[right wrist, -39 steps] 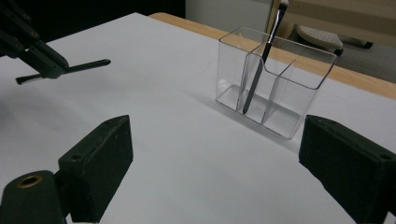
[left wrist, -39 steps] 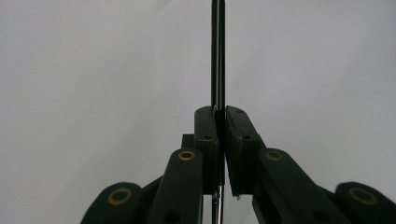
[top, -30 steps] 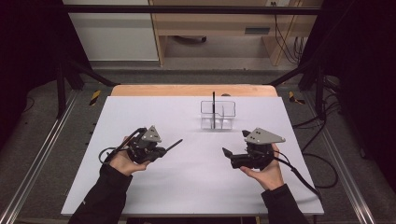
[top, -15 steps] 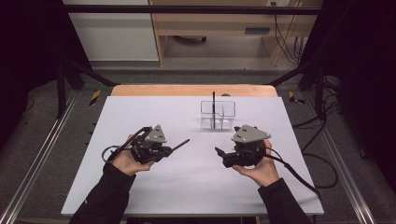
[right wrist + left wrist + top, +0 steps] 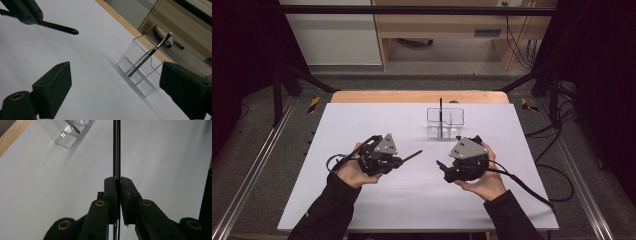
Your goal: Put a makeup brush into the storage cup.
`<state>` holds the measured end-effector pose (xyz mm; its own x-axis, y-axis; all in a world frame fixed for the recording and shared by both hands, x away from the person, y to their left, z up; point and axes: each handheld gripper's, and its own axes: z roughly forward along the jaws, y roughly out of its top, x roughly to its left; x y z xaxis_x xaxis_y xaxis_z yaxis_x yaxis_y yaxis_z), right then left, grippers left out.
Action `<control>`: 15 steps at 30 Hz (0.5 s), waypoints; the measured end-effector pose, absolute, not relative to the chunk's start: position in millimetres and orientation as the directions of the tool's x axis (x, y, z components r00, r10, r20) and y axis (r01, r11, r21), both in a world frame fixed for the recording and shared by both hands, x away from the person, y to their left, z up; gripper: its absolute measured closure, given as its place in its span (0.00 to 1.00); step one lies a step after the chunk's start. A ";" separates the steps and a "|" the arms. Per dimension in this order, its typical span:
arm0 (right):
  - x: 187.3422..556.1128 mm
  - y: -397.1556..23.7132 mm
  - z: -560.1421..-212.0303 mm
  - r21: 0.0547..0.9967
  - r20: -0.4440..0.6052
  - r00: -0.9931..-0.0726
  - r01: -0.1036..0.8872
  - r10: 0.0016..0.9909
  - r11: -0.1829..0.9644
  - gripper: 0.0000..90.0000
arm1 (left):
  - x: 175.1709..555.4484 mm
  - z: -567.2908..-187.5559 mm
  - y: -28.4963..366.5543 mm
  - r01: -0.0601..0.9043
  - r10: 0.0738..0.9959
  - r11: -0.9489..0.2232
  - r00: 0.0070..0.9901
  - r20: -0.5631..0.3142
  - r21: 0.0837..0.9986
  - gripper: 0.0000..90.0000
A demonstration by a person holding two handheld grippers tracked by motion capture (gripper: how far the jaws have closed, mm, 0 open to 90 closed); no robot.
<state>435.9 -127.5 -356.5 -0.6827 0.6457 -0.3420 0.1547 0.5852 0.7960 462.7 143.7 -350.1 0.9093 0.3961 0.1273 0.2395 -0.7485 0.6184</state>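
A: Starting nearest the person, what are the two grippers doing?

B: The left gripper (image 5: pixel 398 161) has its jaws clamped on a thin black brush (image 5: pixel 116 150), gripped near one end. The shaft runs straight out along the jaws and, seen from above, points toward two o'clock. The right gripper (image 5: pixel 443 166) is empty, with its jaws spread wide.

A: Which way does the free end lie from the right jaws?

B: In the high view the tip (image 5: pixel 419 151) lies at about ten o'clock from them, near but apart. In the right gripper view it hangs at upper left (image 5: pixel 74 31), outside the gap. The right hand looks to me the one placed for a handover.

A: And farther out?

B: The clear holder (image 5: pixel 445 123) stands on the white table (image 5: pixel 362 120) at about one o'clock from the tip, well apart. A second brush (image 5: pixel 147 55) leans inside it, with its bristle end up. I think the held brush goes there too.
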 end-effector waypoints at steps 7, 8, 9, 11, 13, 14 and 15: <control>431.8 -121.1 -357.3 0.771 -0.412 -0.667 0.108 0.621 0.628 0.12 | 462.6 -347.6 140.0 0.232 0.386 -0.757 0.913 0.132 0.611 0.93; 431.1 -119.8 -357.7 0.764 -0.424 -0.666 0.100 0.613 0.637 0.12 | 462.7 -347.3 139.3 0.231 0.383 -0.760 0.914 0.133 0.608 0.93; 430.5 -118.7 -358.0 0.758 -0.433 -0.665 0.095 0.608 0.645 0.12 | 462.7 -347.1 138.7 0.229 0.380 -0.762 0.915 0.133 0.606 0.93; 430.0 -116.6 -359.0 0.748 -0.449 -0.665 0.085 0.596 0.658 0.12 | 462.7 -346.6 137.3 0.225 0.375 -0.761 0.918 0.129 0.608 0.93; 429.5 -114.7 -359.8 0.741 -0.454 -0.672 0.081 0.586 0.666 0.12 | 462.9 -346.2 136.1 0.223 0.370 -0.763 0.920 0.128 0.607 0.93; 429.2 -113.6 -360.2 0.737 -0.461 -0.671 0.075 0.580 0.672 0.12 | 463.0 -346.2 135.5 0.221 0.368 -0.763 0.921 0.127 0.607 0.93; 428.8 -112.4 -360.6 0.730 -0.470 -0.672 0.069 0.573 0.680 0.12 | 463.0 -345.8 134.8 0.221 0.366 -0.765 0.922 0.127 0.605 0.93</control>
